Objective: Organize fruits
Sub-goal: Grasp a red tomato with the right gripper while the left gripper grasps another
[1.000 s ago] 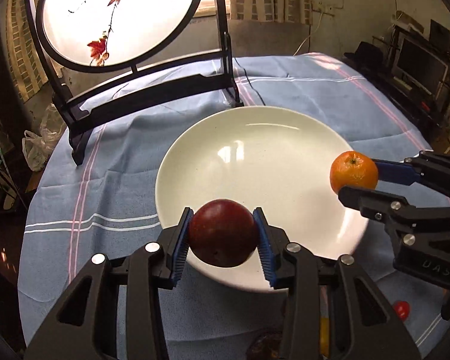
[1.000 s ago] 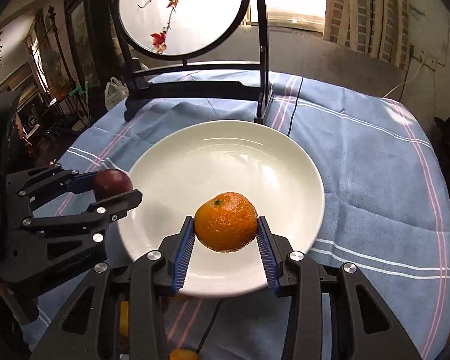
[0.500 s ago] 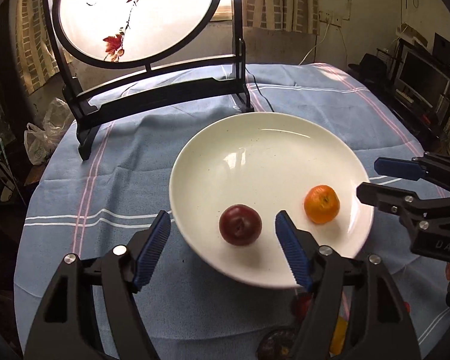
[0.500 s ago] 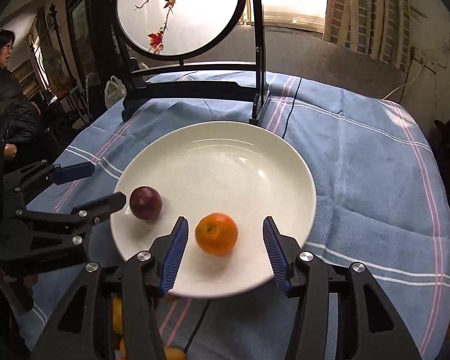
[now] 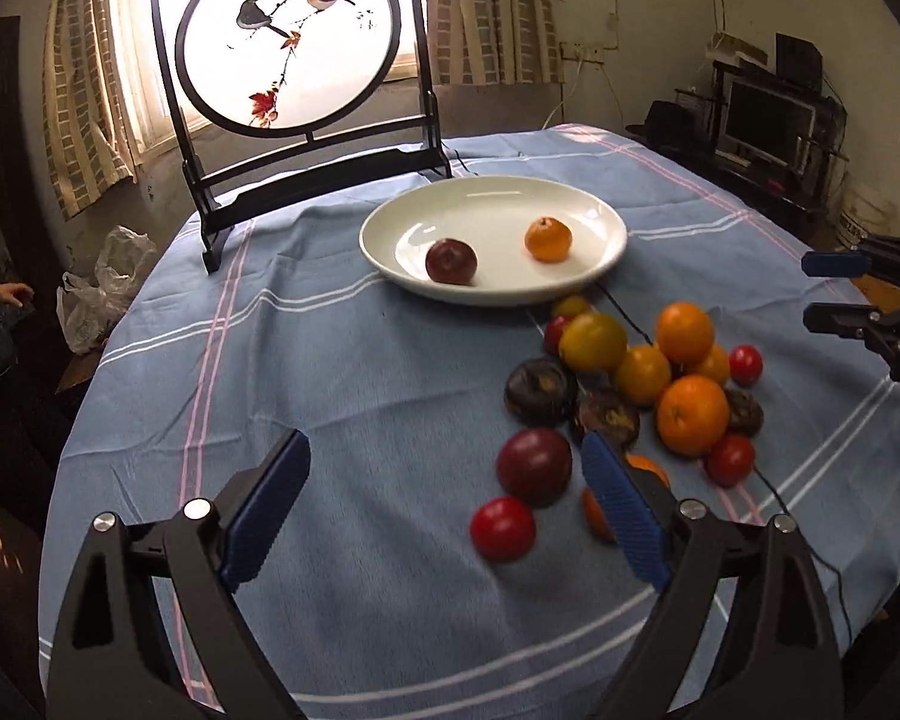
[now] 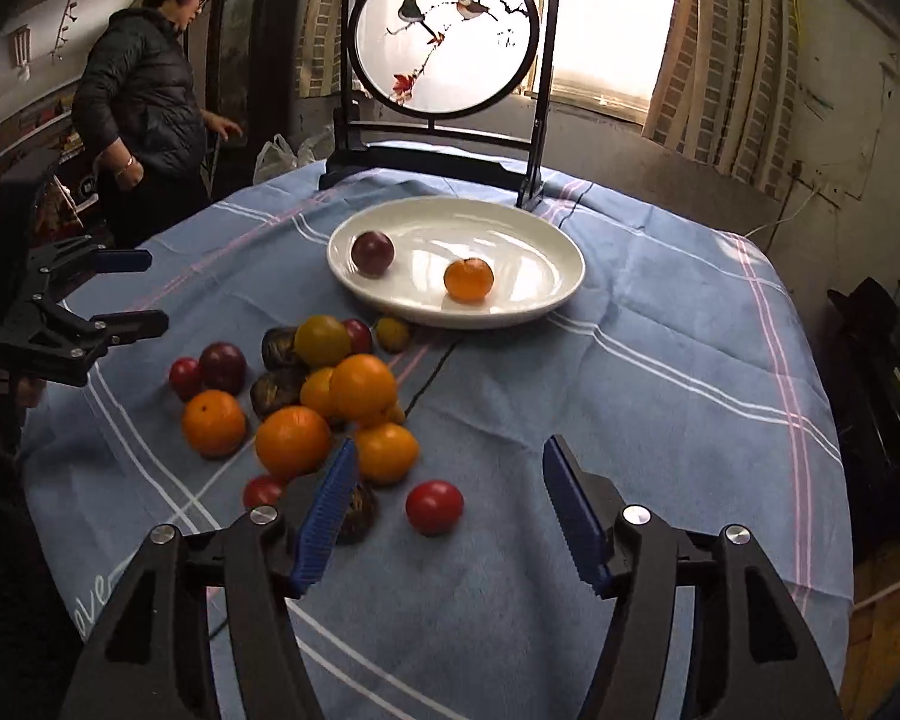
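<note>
Both tools hang back over the near side of the worktop (image 5: 342, 372), and the loose pile of fruit (image 5: 648, 372) lies between them and the plate (image 5: 615, 228) at the far side. From the left tool (image 5: 444, 510) the pile sits ahead and to its right; a dark red plum (image 5: 534, 465) and a small red tomato (image 5: 503, 528) lie between its fingers' lines, the plum close to the right pad. From the right tool (image 6: 444, 516) the pile lies ahead and to its left, with one red tomato (image 6: 434, 506) alone between its fingers and an orange (image 6: 385, 451) just beyond the left pad.

The round fruit has no long axis to line up with, so I'd judge either tool can drop straight onto what is nearest.

Both tools' jaws have just been opening; the left stands very wide, the right about half as far, and neither pinches anything. A plum (image 6: 372, 252) and a mandarin (image 6: 468, 279) already rest in the plate, apart from each other.
</note>
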{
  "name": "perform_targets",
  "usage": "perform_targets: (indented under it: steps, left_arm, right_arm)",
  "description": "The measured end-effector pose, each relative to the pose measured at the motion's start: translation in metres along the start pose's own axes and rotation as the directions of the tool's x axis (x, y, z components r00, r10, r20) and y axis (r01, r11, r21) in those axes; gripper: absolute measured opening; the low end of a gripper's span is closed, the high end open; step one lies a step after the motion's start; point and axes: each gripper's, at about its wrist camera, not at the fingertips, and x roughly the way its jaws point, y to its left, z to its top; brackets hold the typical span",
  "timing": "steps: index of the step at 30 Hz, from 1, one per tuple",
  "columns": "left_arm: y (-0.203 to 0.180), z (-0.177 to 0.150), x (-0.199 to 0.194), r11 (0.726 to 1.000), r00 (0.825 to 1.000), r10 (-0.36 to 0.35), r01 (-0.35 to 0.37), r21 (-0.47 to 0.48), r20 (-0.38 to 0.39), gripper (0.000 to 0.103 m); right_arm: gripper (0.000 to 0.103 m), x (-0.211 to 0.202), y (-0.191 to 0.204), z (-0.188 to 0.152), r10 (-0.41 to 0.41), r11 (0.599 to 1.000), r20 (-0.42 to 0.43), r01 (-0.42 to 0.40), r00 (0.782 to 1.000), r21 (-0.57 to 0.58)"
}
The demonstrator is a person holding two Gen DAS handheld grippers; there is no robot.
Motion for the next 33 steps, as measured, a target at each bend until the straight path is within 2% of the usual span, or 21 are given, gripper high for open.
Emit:
perform_targets:
  steps: [2, 6, 12, 13, 14, 17, 20, 22, 24, 26, 29, 33]
  left_arm:
    - [-0.003, -0.011, 0.002, 1.000, 1.000, -0.020, 0.020, 0.010, -0.022, 0.089]
    - [-0.008, -0.021, 0.008, 0.998, 0.997, -0.046, 0.048, 0.028, -0.056, 0.089]
    - [-0.010, -0.022, 0.021, 0.997, 0.993, -0.066, 0.070, 0.038, -0.096, 0.089]
    - [-0.010, -0.022, 0.024, 0.997, 0.992, -0.071, 0.075, 0.035, -0.104, 0.089]
    - [-0.011, -0.022, 0.027, 0.996, 0.991, -0.076, 0.080, 0.032, -0.111, 0.089]
    - [-0.012, -0.022, 0.035, 0.996, 0.987, -0.088, 0.092, 0.022, -0.137, 0.089]
    - [-0.009, -0.022, 0.042, 0.995, 0.983, -0.102, 0.104, 0.005, -0.155, 0.079]
    - [-0.007, -0.020, 0.046, 0.994, 0.980, -0.112, 0.112, -0.008, -0.166, 0.066]
    - [-0.006, -0.020, 0.050, 0.992, 0.975, -0.122, 0.122, -0.015, -0.186, 0.049]
    - [-0.008, -0.021, 0.054, 0.992, 0.972, -0.124, 0.124, -0.011, -0.202, 0.046]
    - [-0.012, -0.022, 0.053, 0.994, 0.974, -0.103, 0.108, 0.014, -0.201, 0.032]
    - [-0.009, -0.017, 0.042, 0.995, 0.979, -0.103, 0.104, -0.004, -0.175, 0.029]
  right_arm:
    - [0.049, 0.013, -0.003, -0.010, -0.005, 1.000, -0.058, 0.006, 0.998, 0.003]
    - [0.045, 0.036, -0.004, -0.021, -0.001, 1.000, -0.139, 0.000, 0.990, -0.004]
    - [0.045, 0.057, 0.004, -0.013, 0.050, 0.999, -0.156, -0.053, 0.987, -0.013]
    - [0.041, 0.061, 0.005, -0.012, 0.052, 0.998, -0.164, -0.056, 0.985, -0.018]
    - [0.029, 0.066, 0.006, -0.011, 0.049, 0.998, -0.181, -0.054, 0.982, -0.025]
    - [0.028, 0.068, 0.009, -0.011, 0.050, 0.998, -0.188, -0.057, 0.981, -0.036]
    - [0.027, 0.061, 0.005, -0.013, 0.056, 0.998, -0.176, -0.059, 0.983, -0.013]
    - [0.027, 0.058, 0.003, -0.016, 0.043, 0.999, -0.172, -0.045, 0.984, -0.008]
    - [0.027, 0.057, 0.001, -0.018, 0.047, 0.999, -0.176, -0.047, 0.983, 0.002]
    - [0.027, 0.057, 0.001, -0.020, 0.043, 0.999, -0.179, -0.043, 0.983, 0.005]
    - [0.027, 0.055, 0.000, -0.020, 0.041, 0.999, -0.171, -0.039, 0.984, 0.012]
    - [0.027, 0.045, 0.001, -0.017, 0.039, 0.999, -0.143, -0.038, 0.989, 0.012]
